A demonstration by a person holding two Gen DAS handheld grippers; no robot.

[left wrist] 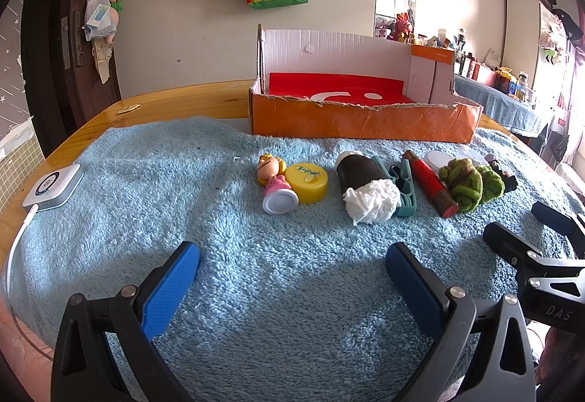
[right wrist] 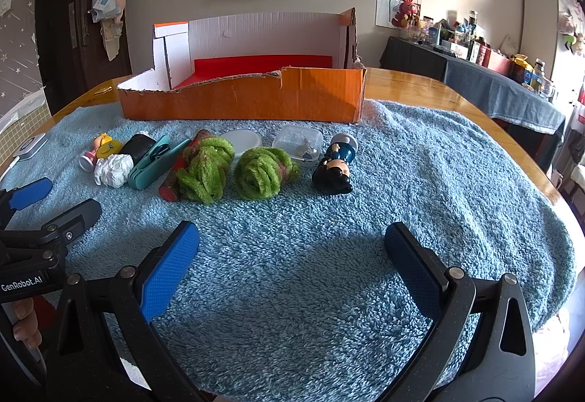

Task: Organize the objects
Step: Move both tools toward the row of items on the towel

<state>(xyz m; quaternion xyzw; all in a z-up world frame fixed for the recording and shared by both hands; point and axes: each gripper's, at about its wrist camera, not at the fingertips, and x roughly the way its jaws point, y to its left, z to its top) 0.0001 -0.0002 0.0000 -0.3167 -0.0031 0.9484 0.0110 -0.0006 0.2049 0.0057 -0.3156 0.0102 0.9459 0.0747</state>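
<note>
Nine-odd items lie in row on towel (right wrist: 402, 153), before box (right wrist: 256, 98). Yarn (right wrist: 263, 171): soft, light; pinch mid-bundle. Figurine (right wrist: 334, 164): hard, rolls; grip body. Jar (left wrist: 307, 182): slick; span sides. Left gripper (left wrist: 292, 266), right gripper (right wrist: 292, 248): jaws wide apart, empty.

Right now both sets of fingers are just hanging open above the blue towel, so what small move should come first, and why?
Probably ease the right gripper forward to the dark-haired figurine. It lies alone at the row's end, nearest that gripper, with bare towel around it. Both grippers are open and empty, and the orange box behind the row has room.
</note>
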